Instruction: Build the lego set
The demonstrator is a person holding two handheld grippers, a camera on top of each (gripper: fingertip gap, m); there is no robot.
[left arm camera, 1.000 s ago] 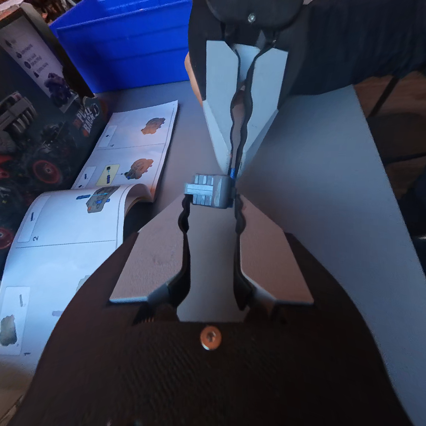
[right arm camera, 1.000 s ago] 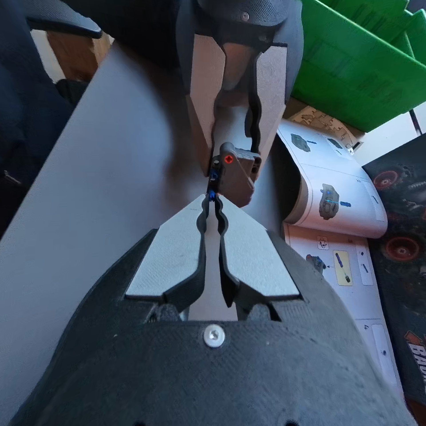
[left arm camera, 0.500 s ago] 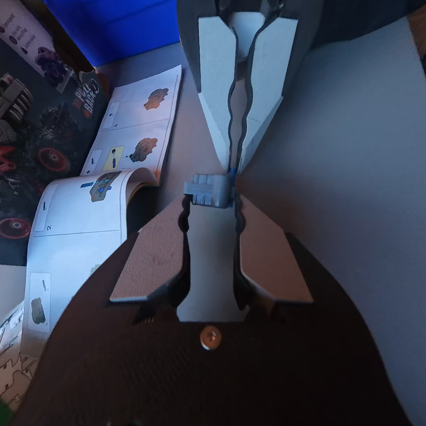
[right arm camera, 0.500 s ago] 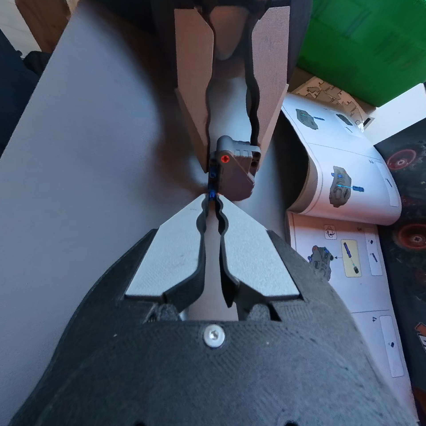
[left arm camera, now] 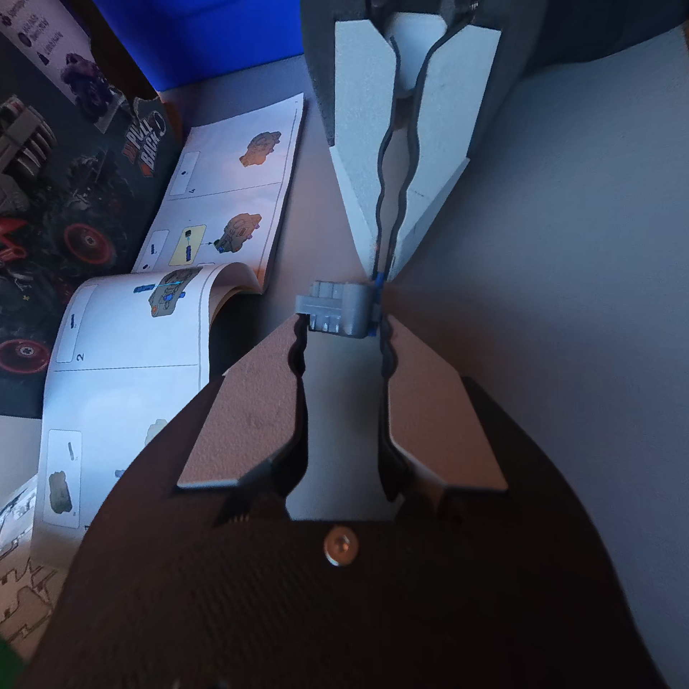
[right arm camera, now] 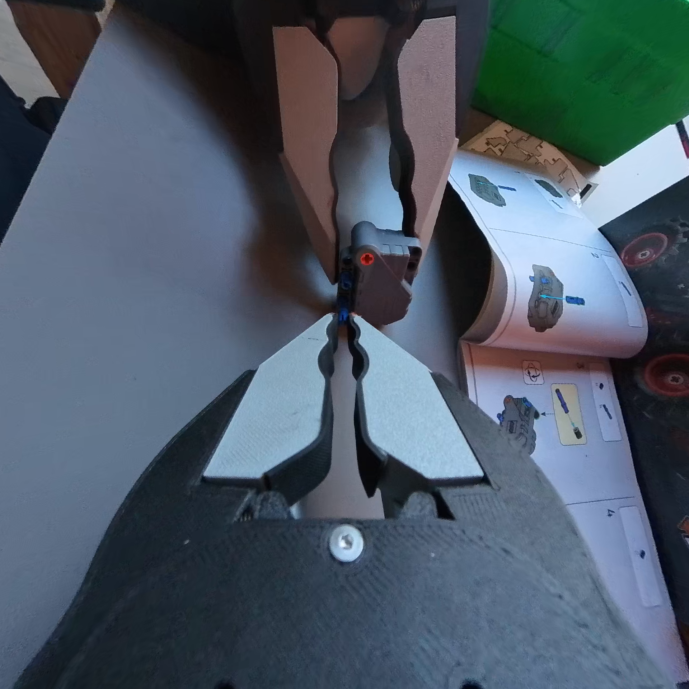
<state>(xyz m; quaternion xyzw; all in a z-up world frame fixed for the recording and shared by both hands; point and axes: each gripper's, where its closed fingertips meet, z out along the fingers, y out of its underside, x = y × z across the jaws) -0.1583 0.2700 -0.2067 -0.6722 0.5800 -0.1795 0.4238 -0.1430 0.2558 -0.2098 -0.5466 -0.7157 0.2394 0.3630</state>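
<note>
Pale grey flat desk point(left arm camera: 559, 261); open white paper instruction booklet point(left arm camera: 123, 335) at its left. Left gripper point(left arm camera: 341, 322): jaws clenched on the grey blocky plastic lego motor housing point(left arm camera: 335, 307), held above the desk. Right gripper point(right arm camera: 343, 320): jaws pinching a small blue plastic pin point(right arm camera: 343, 316) (pressed against the housing's side).

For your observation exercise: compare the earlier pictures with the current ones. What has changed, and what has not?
The two tongs have drawn closer together. Left tongs still grip the grey motor block; right tongs still pinch the blue pin at its side. Instruction booklet unchanged.
</note>
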